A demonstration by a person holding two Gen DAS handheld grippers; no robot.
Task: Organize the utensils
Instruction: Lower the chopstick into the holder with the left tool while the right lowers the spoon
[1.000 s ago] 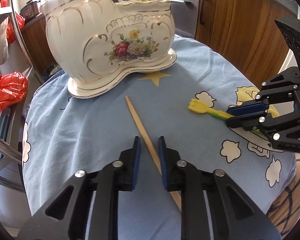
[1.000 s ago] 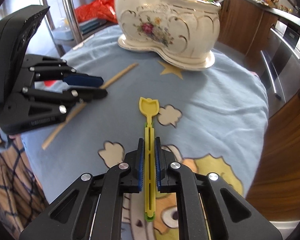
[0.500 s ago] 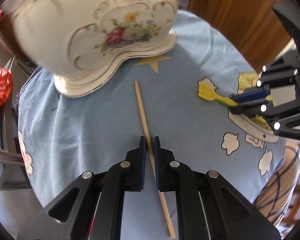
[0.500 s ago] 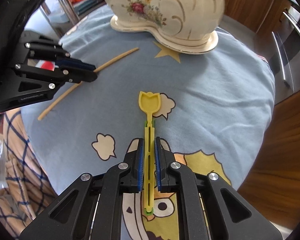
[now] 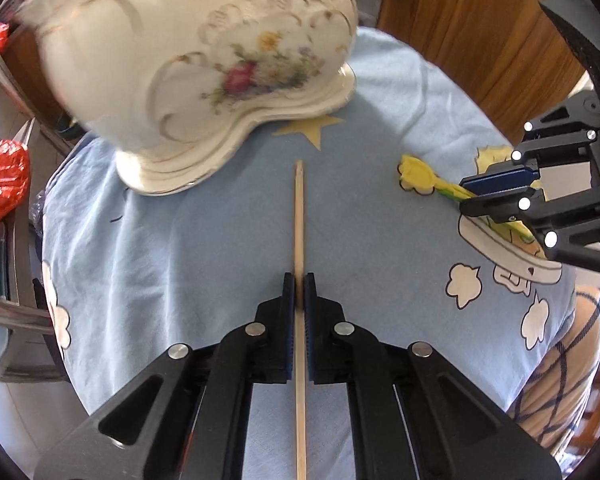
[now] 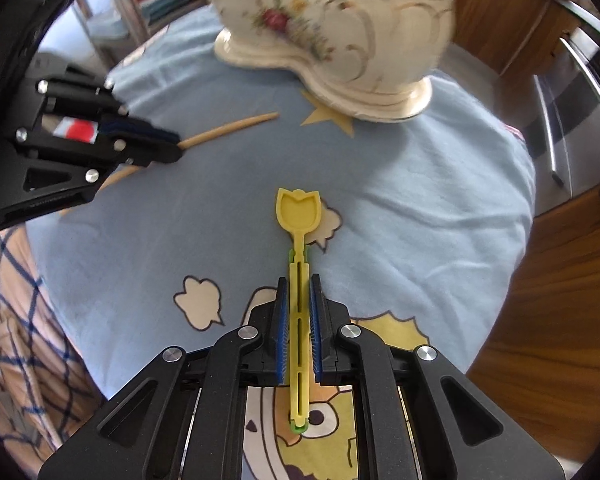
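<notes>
Nearest the person, the left gripper (image 5: 299, 280) was clamped on a wooden chopstick (image 5: 299, 216), its blue pads (image 5: 287, 300) pressed to either side of the shaft somewhere near the middle, with one end running back under the gripper and the thin tip pointing ahead toward the holder. The right gripper (image 6: 299, 284) was likewise closed on the slotted handle of a yellow plastic spoon (image 6: 298, 210), whose tulip-shaped bowl stuck out in front over the blue cartoon tablecloth (image 6: 420, 208). I could not tell for certain whether either utensil was clear of the cloth or just resting on it. Beyond both, at the far side of the table, stood the cream ceramic holder (image 5: 204, 60) with painted flowers and gilt trim, blurred in both views; a few utensil handles showed at its rim in the right view. To my eye the step in hand was carrying both pieces up to that holder. Doing it well would mean lifting each one high enough to clear the tall rim, tipping it so one end goes down into the opening, and bringing the two in one after the other so the grippers do not knock together. The chopstick, thin and smooth, looked likely to swivel in the pads, so a steady lift seemed wise.
</notes>
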